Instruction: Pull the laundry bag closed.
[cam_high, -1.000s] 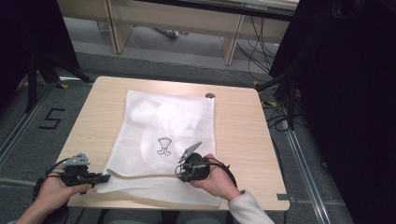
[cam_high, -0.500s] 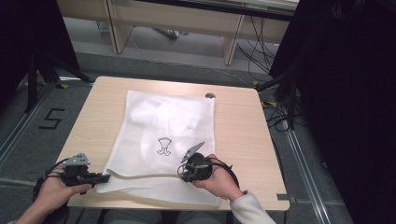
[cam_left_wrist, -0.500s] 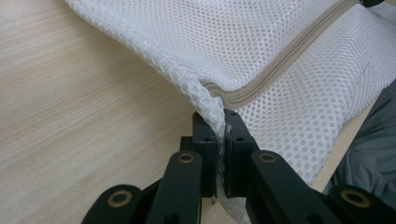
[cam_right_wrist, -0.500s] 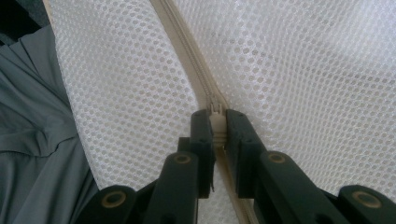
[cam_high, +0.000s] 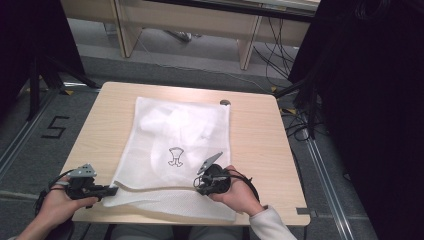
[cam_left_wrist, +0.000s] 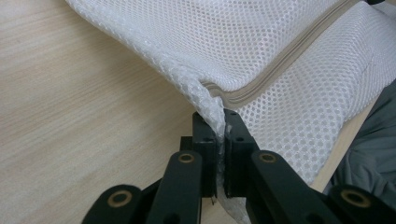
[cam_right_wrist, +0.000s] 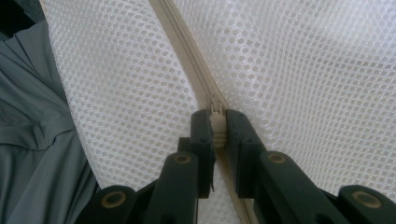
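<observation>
A white mesh laundry bag (cam_high: 175, 135) lies flat on the wooden table (cam_high: 255, 130), with a small printed figure (cam_high: 175, 156) on it and a beige zipper (cam_high: 150, 188) along its near side. My left gripper (cam_high: 111, 190) is shut on the bag's near left corner (cam_left_wrist: 212, 105), where the mesh bunches between the jaws. My right gripper (cam_high: 199, 186) is shut on the zipper pull (cam_right_wrist: 217, 122), farther right along the zipper (cam_right_wrist: 187, 51). A hand holds each gripper.
The bag's near edge hangs slightly over the table's front edge (cam_high: 165, 220). A small dark round thing (cam_high: 225, 102) sits at the bag's far right corner. Grey clothing (cam_right_wrist: 32, 140) shows past the table edge. Cables (cam_high: 272, 55) and a desk frame stand beyond the table.
My right gripper has shifted a little along the zipper. The left gripper and the bag's corner have stayed where they were.
</observation>
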